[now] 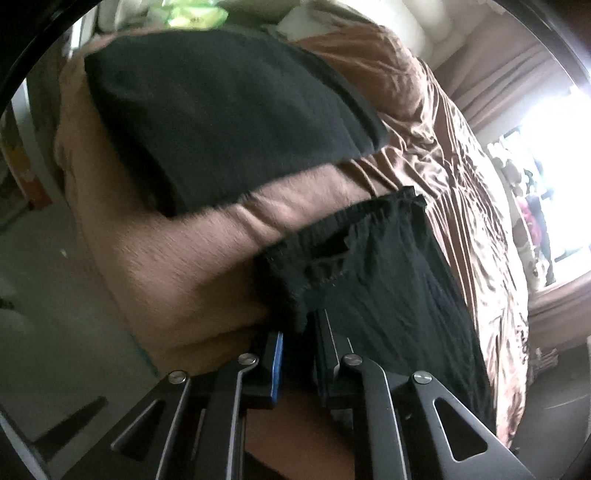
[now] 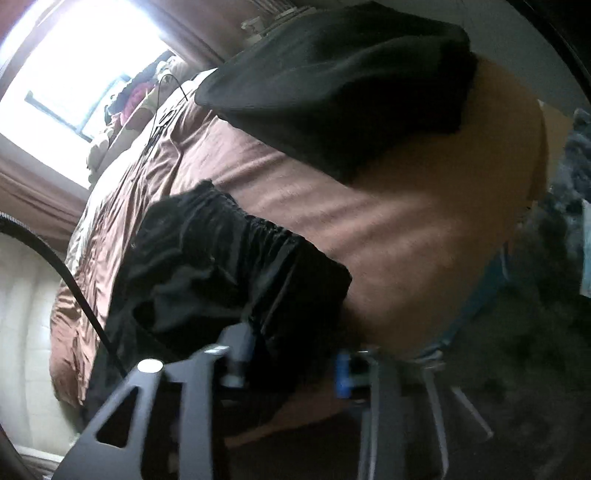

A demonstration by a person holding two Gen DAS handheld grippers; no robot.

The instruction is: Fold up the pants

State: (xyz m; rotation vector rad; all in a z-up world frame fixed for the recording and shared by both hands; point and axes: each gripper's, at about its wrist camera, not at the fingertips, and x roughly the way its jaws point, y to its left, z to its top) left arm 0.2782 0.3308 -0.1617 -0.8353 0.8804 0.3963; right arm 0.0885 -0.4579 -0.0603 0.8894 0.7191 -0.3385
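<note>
Black pants (image 1: 373, 280) lie on a brown bedspread (image 1: 184, 266), the gathered waistband end nearest me. My left gripper (image 1: 297, 332) is shut on the pants' near corner, fabric pinched between its blue-padded fingers (image 1: 277, 363). In the right wrist view the same pants (image 2: 221, 266) hang from my right gripper (image 2: 291, 354), whose fingers are a little apart with cloth bunched between them; the view is blurred. A second folded black garment (image 1: 221, 122) lies farther up the bed and also shows in the right wrist view (image 2: 347, 85).
The bed's edge drops to a grey floor (image 1: 55, 295) at left. A bright window (image 2: 85, 62) with curtains stands beyond the bed. A black cable (image 2: 77, 291) runs across the bedspread. White cushions (image 1: 406, 22) lie at the head.
</note>
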